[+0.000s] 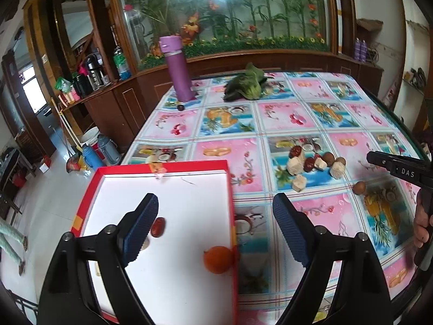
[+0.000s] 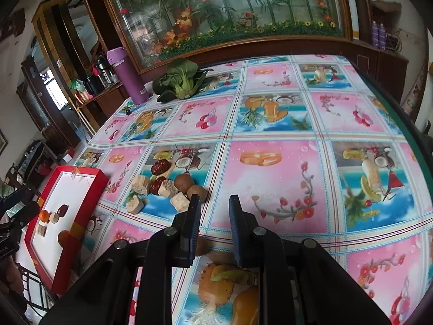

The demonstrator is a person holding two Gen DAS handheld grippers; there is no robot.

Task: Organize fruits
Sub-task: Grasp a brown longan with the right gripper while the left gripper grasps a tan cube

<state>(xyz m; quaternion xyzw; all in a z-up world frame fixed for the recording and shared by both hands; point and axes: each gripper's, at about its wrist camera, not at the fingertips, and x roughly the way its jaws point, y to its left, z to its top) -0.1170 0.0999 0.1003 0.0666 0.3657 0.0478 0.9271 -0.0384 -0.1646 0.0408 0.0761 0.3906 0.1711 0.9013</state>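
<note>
A red box [image 1: 162,165] with a white floor sits at the table's left edge. It holds an orange fruit [image 1: 218,259] and a red date [image 1: 157,227]. My left gripper [image 1: 216,203] hangs open over the box's right wall, holding nothing. A cluster of dates, beige chunks [image 2: 167,189] and brown longans [image 2: 184,182] lies mid-table. My right gripper [image 2: 214,203] is open with a narrow empty gap, just right of that cluster. One lone longan [image 2: 201,245] peeks out beside its left finger and also shows as the longan [image 1: 359,187] below the right gripper [image 1: 379,159].
A purple flask [image 1: 178,67] and a leafy green vegetable [image 1: 246,84] stand at the table's far side, with a small dark fruit [image 1: 180,107] near the flask. Floor drops off left of the red box [image 2: 92,203]. A hand [image 1: 422,224] is at the right edge.
</note>
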